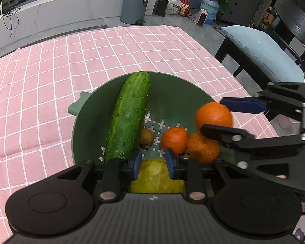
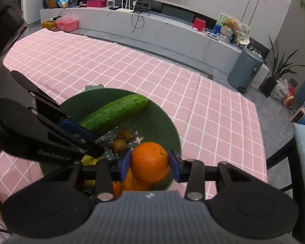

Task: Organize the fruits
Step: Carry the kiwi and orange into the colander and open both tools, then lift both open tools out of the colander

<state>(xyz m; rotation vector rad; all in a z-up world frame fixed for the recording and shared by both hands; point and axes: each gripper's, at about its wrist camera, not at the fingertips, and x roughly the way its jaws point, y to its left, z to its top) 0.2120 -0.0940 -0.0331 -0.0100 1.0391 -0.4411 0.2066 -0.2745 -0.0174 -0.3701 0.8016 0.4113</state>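
While "GenRobot.AI" marks the left hand-held gripper (image 2: 95, 142), right hand-held gripper (image 2: 150, 162) clamps orange (image 2: 149, 161).

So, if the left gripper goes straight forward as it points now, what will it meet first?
The left gripper is shut on the yellow fruit. Straight ahead lies the perforated floor of the green bowl, with the small brown fruit and cucumber just left; depth is uncertain.
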